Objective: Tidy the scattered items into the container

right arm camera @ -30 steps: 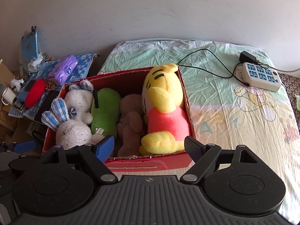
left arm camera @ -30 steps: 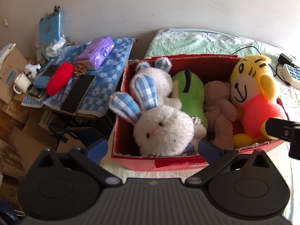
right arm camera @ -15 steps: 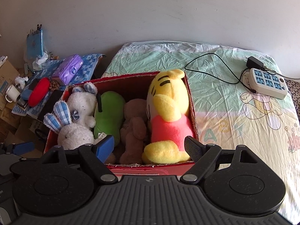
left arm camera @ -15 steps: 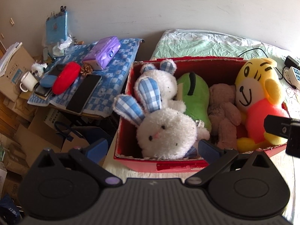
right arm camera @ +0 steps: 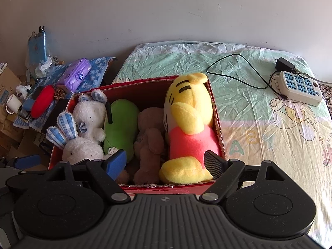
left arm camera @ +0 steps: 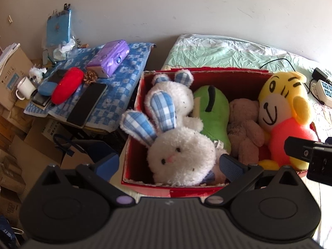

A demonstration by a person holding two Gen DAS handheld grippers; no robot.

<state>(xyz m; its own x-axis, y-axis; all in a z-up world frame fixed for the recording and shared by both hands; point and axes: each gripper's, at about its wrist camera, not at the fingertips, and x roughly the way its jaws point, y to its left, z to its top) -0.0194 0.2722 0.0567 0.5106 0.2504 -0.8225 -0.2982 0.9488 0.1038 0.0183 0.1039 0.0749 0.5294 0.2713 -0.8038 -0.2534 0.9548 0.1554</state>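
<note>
A red cardboard box [left arm camera: 228,76] [right arm camera: 145,84] sits on the bed and holds several plush toys. From left to right they are a white rabbit with blue checked ears [left arm camera: 178,155] [right arm camera: 83,145], a green plush [left arm camera: 213,116] [right arm camera: 120,128], a brown bear [left arm camera: 244,126] [right arm camera: 149,143] and a yellow tiger in pink [left arm camera: 284,108] [right arm camera: 188,120]. My left gripper [left arm camera: 169,166] stands open just before the box's near left corner. My right gripper [right arm camera: 166,162] is open over the box's near edge, with nothing held.
A side table with a blue checked cloth [left arm camera: 124,78] stands left of the box, carrying a purple tissue pack [left arm camera: 109,59], a red case [left arm camera: 66,85], a phone and a white mug [left arm camera: 25,87]. A power strip [right arm camera: 298,87] and black cable [right arm camera: 234,68] lie on the bed sheet. Cardboard boxes are stacked at the left.
Both grippers have drawn back and risen slightly from the box, so it sits lower and further right in the views. The toys stay put.
</note>
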